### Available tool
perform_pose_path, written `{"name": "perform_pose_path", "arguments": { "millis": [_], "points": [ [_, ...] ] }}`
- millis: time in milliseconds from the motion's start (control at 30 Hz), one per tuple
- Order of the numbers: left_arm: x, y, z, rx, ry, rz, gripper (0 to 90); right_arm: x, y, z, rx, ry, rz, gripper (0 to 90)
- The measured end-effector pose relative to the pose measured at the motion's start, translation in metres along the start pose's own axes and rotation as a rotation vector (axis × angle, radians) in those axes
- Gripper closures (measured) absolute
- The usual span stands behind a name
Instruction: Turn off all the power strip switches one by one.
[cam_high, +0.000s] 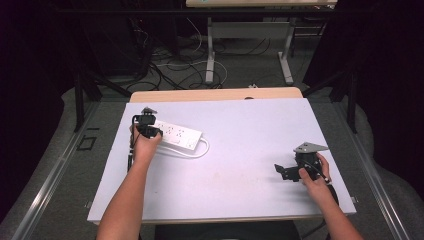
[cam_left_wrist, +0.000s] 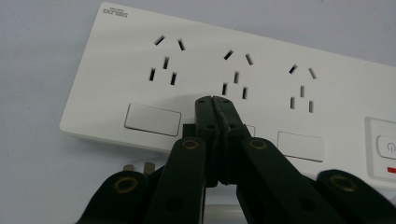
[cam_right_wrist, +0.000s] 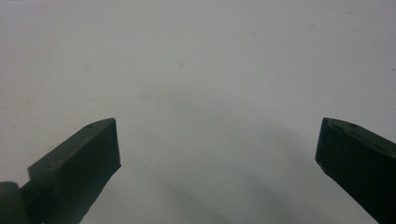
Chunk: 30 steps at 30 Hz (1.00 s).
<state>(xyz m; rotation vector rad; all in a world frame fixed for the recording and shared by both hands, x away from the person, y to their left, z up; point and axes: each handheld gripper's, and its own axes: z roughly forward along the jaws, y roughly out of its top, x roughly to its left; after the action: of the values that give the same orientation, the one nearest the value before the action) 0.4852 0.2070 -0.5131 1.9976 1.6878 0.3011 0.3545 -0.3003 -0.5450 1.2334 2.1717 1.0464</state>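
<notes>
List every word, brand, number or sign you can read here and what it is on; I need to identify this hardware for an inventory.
Small grey brand mark, seen upside down at the corner of the white power strip: too small to read for certain.
Power symbol, a circle with a stroke, on the power strip's switch.
No other text can be read, neither on the table nor on the two grippers.

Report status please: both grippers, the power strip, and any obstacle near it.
Left gripper shut, nothing between jaws, tips over the white power strip. Right gripper open, over bare table. Strip flat, its cable looped beside it. No obstacle.
</notes>
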Motion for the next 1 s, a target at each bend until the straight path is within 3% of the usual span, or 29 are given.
{"name": "perform_pose_path", "arguments": {
  "millis": [1000],
  "points": [
    [0.0013, -0.0021, 0.0036, -0.007, 0.005, -0.001, 90.0, 0.0005, 0.0, 0.0009, -0.002, 0.003, -0.003, 0.0]
  ]
}}
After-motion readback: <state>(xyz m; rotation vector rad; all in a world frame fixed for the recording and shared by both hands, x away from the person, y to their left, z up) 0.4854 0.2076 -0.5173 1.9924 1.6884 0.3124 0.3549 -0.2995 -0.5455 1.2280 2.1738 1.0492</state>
